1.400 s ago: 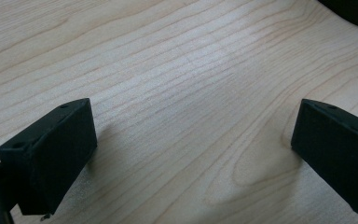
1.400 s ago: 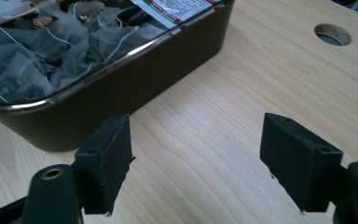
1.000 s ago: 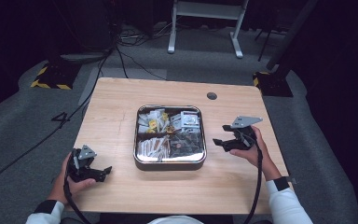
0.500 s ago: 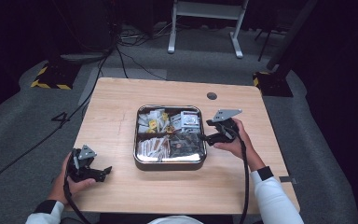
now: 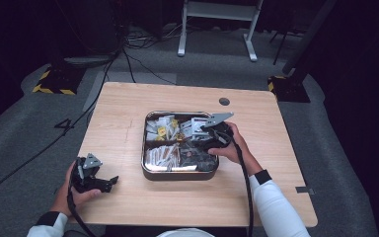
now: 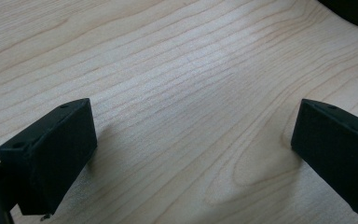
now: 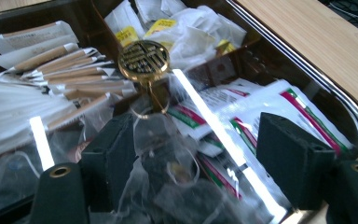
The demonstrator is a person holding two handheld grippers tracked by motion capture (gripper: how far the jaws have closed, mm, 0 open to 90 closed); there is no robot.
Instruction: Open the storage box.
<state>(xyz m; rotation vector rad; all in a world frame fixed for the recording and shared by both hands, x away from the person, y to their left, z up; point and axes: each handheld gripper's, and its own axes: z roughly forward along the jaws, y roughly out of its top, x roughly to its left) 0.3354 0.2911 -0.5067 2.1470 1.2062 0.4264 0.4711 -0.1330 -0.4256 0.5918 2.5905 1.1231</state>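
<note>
high view: pale wood-grain worktop, rectangular with rounded corners. at its centre sits a shiny square metal tray with rounded corners and dark dividers, filled with paper sachets and wrapped sticks. the right gripper, black with a grey three-cornered plate on top, is over the tray's right half; a second ago it stood right of the tray over bare wood, so it has moved left into the tray. the left gripper lies at the near left corner, well apart from the tray, unchanged.

left gripper view: matte black block fingers stand wide apart over bare wood, gripping nothing.

right gripper view: the black fingers are spread open, low over clear crinkled teabag packets in the tray's near right compartment; nothing is clamped. a round embossed brass medallion sits on the dividers' crossing. paper-wrapped brown sticks lie left; white sachets with red and green print lie right, yellow-tagged white ones beyond.
</note>
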